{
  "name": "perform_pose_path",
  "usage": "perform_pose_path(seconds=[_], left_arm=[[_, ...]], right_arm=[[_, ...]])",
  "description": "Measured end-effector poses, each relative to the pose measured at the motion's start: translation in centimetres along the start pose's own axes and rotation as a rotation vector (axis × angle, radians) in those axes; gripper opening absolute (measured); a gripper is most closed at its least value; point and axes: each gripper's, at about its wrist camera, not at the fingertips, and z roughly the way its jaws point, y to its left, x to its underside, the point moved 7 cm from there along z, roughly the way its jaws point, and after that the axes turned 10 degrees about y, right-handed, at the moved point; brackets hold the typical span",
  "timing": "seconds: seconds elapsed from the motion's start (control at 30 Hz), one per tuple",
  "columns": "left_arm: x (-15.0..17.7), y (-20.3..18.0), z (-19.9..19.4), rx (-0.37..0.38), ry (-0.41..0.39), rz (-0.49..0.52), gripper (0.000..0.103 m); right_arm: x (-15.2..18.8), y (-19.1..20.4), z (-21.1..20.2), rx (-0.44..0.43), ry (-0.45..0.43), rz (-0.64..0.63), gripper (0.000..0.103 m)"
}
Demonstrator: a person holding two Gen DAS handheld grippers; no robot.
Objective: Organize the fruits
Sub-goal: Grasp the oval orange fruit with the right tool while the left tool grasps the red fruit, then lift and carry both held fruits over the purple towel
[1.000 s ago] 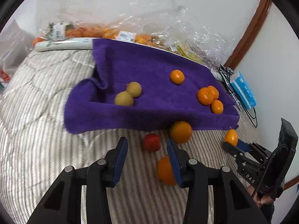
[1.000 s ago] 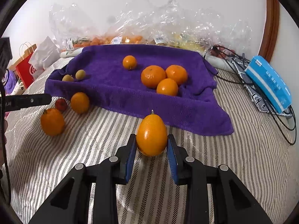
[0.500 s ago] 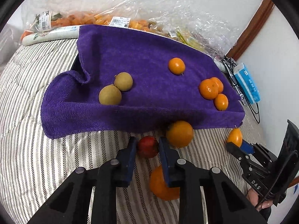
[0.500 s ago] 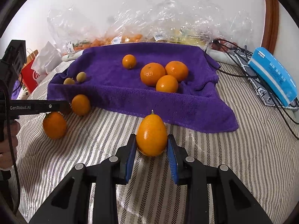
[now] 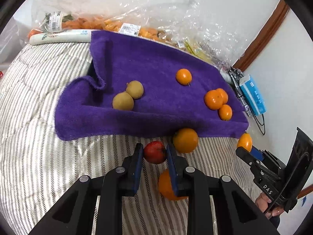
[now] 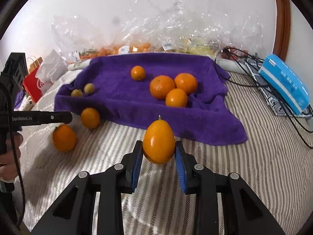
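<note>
Left gripper point(image 5: 154, 152): closed on a small red fruit point(image 5: 155, 152), which is pinched between the blue pads just in front of the purple towel point(image 5: 156, 101).
Right gripper point(image 6: 158, 152): closed on an oval orange fruit point(image 6: 158, 142), stem tip up, held near the towel's front edge.
Shown only in the left wrist view: the red fruit itself; in the right wrist view it is hidden behind the left gripper's black finger point(image 6: 42, 117).
Shown only in the right wrist view: a red paper bag point(image 6: 34, 84) beside the bed, and all three clustered oranges point(image 6: 173, 89) seen apart.
Shown in both: two yellowish-green fruits point(image 5: 128, 96) touching on the towel, one lone small orange point(image 5: 183, 76) behind them, two loose oranges point(image 6: 77, 129) on the striped bedspread point(image 6: 254, 156).
Backdrop: clear plastic bags point(image 6: 156, 29) of produce against the wall; a blue box point(image 6: 285, 84) at right.
</note>
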Motion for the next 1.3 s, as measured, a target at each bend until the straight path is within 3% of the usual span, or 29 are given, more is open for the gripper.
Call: perform_pose_path(seconds=[0.17, 0.57, 1.13, 1.3], left_arm=[[-0.5, 0.0, -1.6, -0.007, -0.030, 0.006, 0.023], [-2.0, -0.2, -4.0, -0.047, -0.114, 0.022, 0.023], [-6.0, -1.2, -5.2, -0.059, -0.190, 0.040, 0.023], [-7.7, -0.9, -5.0, -0.106, -0.219, 0.037, 0.023]], right_arm=[[-1.5, 0.9, -1.5, -0.026, -0.024, -0.030, 0.032], [-4.8, 0.8, -4.7, 0.013, -0.091, -0.054, 0.032], [-9.7, 1.5, -3.4, -0.007, -0.138, 0.006, 0.032], [-11.7, 1.4, -2.9, -0.004, -0.153, 0.006, 0.032]])
